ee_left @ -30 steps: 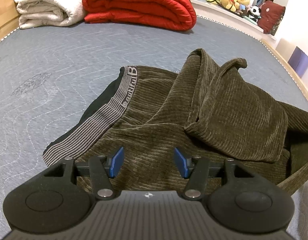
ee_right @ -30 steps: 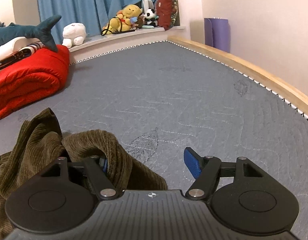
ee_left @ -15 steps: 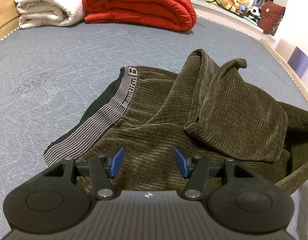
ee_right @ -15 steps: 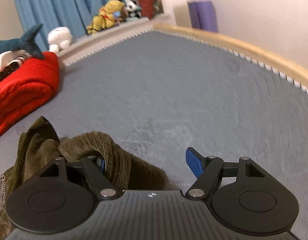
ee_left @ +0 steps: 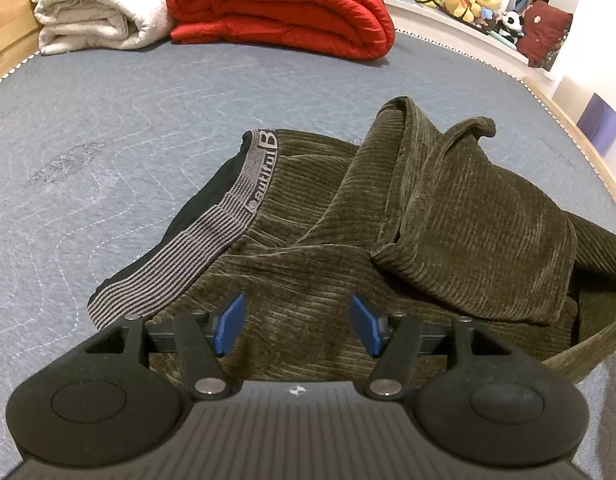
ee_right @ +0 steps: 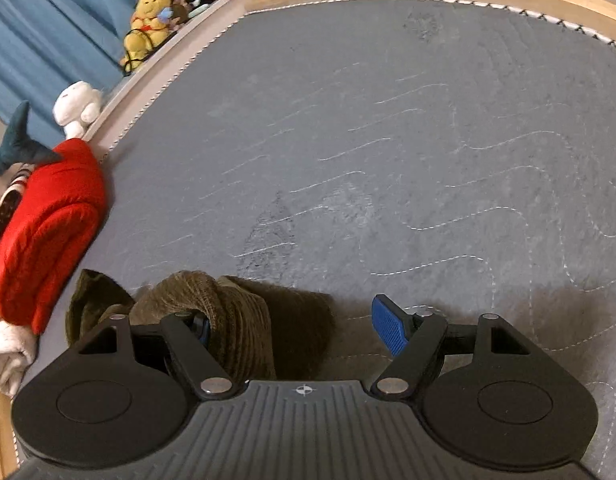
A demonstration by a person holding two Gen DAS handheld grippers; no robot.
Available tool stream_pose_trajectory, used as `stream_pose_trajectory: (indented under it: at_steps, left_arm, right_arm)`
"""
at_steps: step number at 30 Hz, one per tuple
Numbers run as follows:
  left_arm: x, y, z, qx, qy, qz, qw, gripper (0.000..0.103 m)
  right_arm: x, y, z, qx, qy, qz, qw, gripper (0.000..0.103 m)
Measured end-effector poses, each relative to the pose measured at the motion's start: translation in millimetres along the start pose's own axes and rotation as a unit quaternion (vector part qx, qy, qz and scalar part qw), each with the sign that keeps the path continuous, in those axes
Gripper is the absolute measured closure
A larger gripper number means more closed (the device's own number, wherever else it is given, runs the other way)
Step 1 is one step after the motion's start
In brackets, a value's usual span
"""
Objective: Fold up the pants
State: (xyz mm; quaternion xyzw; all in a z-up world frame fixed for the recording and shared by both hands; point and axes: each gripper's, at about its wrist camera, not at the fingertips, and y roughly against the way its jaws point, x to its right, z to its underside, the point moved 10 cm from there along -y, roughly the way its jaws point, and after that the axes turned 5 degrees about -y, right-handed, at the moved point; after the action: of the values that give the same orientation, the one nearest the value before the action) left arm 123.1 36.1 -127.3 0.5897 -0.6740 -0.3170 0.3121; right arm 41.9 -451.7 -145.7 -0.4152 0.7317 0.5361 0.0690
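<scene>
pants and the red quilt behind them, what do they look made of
Olive-brown ribbed pants: probably soft corduroy or chenille, matte, with fine raised cords; the grey striped waistband looks knit elastic. Folded red quilt: likely smooth nylon-type shell, slight sheen, puffy.

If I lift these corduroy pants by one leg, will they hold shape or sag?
Likely sag: the pants lie in soft rumpled folds, one fold draped over a pad of the right gripper. The ribbed pile probably grips well. The waistband looks stretchy, so expect give.
</scene>
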Motion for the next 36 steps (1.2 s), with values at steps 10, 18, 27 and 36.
stream_pose_trajectory:
  at_steps: [10,18,27,36]
  left_arm:
    - [2.4,-2.3,-0.7,-0.004,0.004,0.000,1.0000,0.036]
    - [14.7,-4.8,0.0,-0.005,-0.007,0.004,1.0000,0.035]
    - [11.1,-7.0,1.7,-0.010,-0.002,0.000,1.0000,0.034]
    - [5.5,-6.1,4.6,-0.013,-0.002,0.002,0.9999,0.034]
  right_arm:
    - [-44.3,20.7,9.3,-0.091,0.164,-0.083,0.979,0.023]
    - [-92.3,53.6,-3.1,-0.043,0.244,-0.183,0.951,0.016]
    - [-127.0,-19.7,22.5,-0.044,0.319,-0.123,0.939,0.016]
    - [-136.6,-49.3,71.5,-0.042,0.436,-0.067,0.896,0.025]
